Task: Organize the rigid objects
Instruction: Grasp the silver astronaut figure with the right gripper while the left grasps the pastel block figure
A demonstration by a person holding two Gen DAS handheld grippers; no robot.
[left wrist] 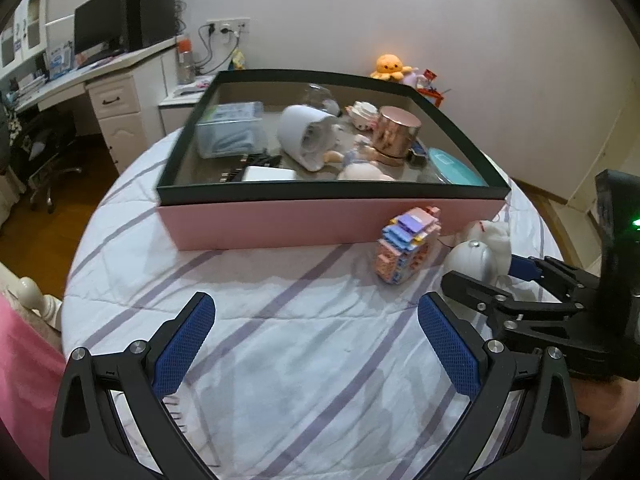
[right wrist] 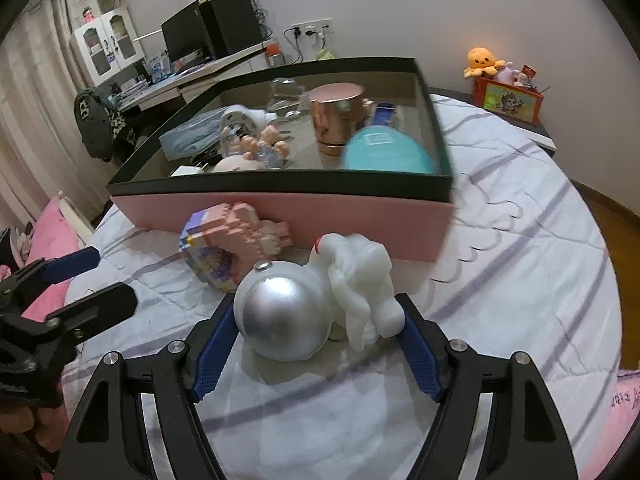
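A white astronaut figure with a silver visor lies on the striped bedsheet between the fingers of my right gripper, which is open around it. It also shows in the left wrist view. A pink and blue block model stands just behind it against the pink box, and shows in the left wrist view. My left gripper is open and empty over bare sheet, left of the right gripper.
The pink box with a dark rim holds a copper cup, a white cylinder, a teal case, dolls and a clear container. A desk stands at the left, a toy crate at the right.
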